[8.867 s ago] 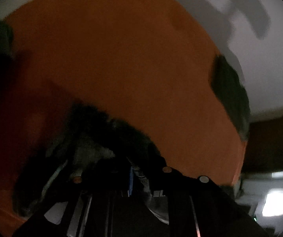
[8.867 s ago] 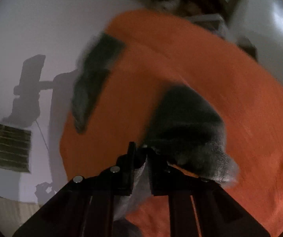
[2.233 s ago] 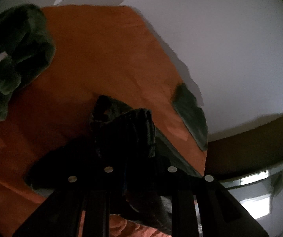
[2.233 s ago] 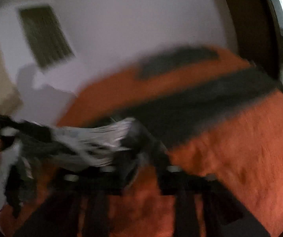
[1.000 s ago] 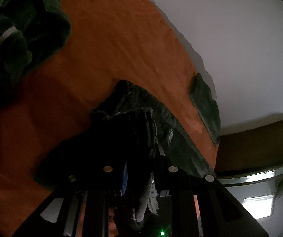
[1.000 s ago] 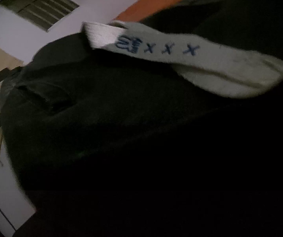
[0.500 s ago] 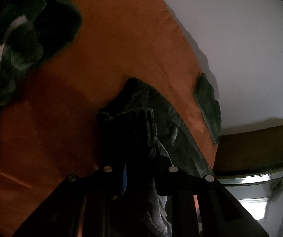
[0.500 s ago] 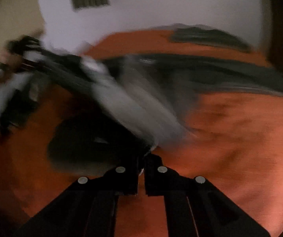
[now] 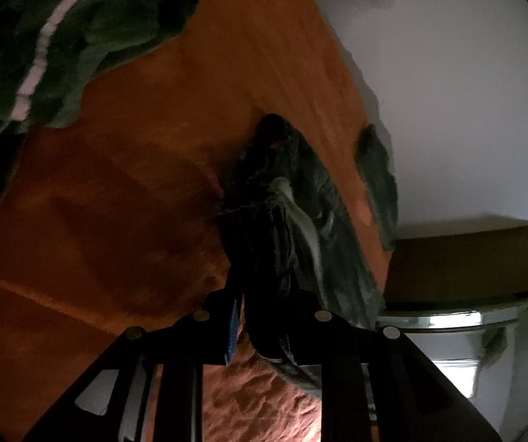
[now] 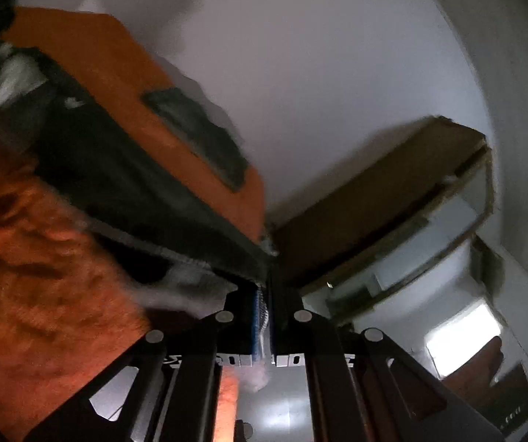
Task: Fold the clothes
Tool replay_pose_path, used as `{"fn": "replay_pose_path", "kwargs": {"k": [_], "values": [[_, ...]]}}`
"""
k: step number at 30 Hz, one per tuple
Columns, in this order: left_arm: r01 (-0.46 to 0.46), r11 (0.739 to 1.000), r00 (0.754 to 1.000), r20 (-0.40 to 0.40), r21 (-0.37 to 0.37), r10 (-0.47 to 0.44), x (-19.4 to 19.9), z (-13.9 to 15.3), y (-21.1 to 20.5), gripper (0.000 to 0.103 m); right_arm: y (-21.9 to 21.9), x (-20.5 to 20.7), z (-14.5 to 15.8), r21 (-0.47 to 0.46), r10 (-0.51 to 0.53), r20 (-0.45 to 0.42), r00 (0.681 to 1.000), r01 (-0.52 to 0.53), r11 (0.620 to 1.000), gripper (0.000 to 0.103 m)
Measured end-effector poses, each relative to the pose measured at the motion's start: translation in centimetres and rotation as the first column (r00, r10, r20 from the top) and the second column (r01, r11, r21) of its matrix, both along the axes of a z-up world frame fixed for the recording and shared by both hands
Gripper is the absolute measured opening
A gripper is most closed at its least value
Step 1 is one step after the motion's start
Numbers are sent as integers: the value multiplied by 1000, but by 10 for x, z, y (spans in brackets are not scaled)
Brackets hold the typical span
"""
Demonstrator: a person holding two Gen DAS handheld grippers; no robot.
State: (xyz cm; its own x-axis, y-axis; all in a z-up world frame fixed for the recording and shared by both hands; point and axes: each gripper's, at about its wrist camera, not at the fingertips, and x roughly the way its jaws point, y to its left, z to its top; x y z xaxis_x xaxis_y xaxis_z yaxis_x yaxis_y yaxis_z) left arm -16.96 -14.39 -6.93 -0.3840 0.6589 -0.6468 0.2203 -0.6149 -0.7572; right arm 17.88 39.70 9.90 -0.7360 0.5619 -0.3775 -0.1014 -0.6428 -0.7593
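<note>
A dark garment [image 9: 293, 199] with a pale inner band lies strung out over the orange bedspread [image 9: 146, 191]. My left gripper [image 9: 264, 291] is shut on a bunched end of it, low over the bed. In the right wrist view the same dark garment [image 10: 123, 180] runs taut from the upper left down to my right gripper [image 10: 266, 291], which is shut on its edge near the bed's corner. Pale lining [image 10: 190, 287] hangs just left of the right fingers.
A green garment with a white stripe [image 9: 65, 37] is heaped at the bed's far left. A small folded dark piece [image 10: 197, 132] lies by the bed's edge at the white wall. Brown furniture [image 10: 374, 202] stands beyond the bed's corner, and a bright window [image 10: 462, 335] lies to its right.
My right gripper has swung up and to the right, rolling as it went, and drawn the garment out taut. The left gripper sank closer to the bed, keeping its hold.
</note>
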Motion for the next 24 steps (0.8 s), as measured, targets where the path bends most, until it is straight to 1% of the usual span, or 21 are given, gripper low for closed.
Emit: {"fn": "replay_pose_path", "kwargs": {"k": [1,2,3,5,6,7,8,9,11,13,14,15,16,17,20,21,22,23,24], "values": [[-1,1000,1000,4,-5,1,4,-7,-4,22,-1,7,-5,-11,9,26,1000,-8,1000,3],[-3,1000,999,33,-3,3,8,-19,-9,22,8,18,-26,-72,-7,109,994,15,997,3],[-5,1000,998,69,1,5,11,-33,-13,22,14,25,-47,-110,-19,169,985,38,993,3],[-9,1000,988,155,9,8,16,-67,-21,22,28,40,-94,-159,-40,290,956,90,983,3],[-5,1000,984,181,4,5,17,-81,-23,23,34,46,-126,-177,-51,371,927,124,976,3],[0,1000,980,201,-4,0,17,-93,-25,23,41,50,-147,-194,-53,432,900,150,969,4],[0,1000,977,213,-4,1,16,-101,-26,23,48,54,-171,-223,-44,508,860,181,958,5],[-3,1000,976,216,4,2,16,-104,-27,23,55,57,-181,-235,-56,548,835,218,947,9],[0,1000,976,217,9,-2,14,-106,-26,24,67,63,-200,-253,-75,624,778,291,923,11],[18,1000,976,215,-7,-16,12,-103,-24,24,81,64,-190,-367,-52,622,781,349,862,14],[21,1000,976,215,-9,-19,11,-103,-24,25,91,66,-179,-444,-35,604,797,372,815,17],[21,1000,977,215,-8,-19,12,-104,-26,25,102,67,-168,-517,-20,583,812,390,762,22],[18,1000,977,214,-5,-17,13,-104,-27,26,114,67,-156,-570,-23,560,828,405,715,26],[15,1000,977,214,-1,-14,14,-105,-29,26,126,67,-145,-620,-28,536,844,416,665,26],[10,1000,976,218,7,-11,21,-111,-33,28,161,57,-122,-692,-67,502,862,446,567,26],[10,1000,976,220,5,-11,21,-111,-33,28,171,50,-116,-696,-91,494,865,456,554,27],[11,1000,975,221,1,-10,22,-111,-32,30,185,43,-109,-702,-120,493,862,476,530,33],[11,1000,975,222,-5,-10,21,-110,-31,31,195,26,-109,-711,-139,498,856,495,500,37],[11,1000,975,222,-10,-9,21,-110,-29,31,210,13,-114,-717,-167,507,845,522,462,44]]}}
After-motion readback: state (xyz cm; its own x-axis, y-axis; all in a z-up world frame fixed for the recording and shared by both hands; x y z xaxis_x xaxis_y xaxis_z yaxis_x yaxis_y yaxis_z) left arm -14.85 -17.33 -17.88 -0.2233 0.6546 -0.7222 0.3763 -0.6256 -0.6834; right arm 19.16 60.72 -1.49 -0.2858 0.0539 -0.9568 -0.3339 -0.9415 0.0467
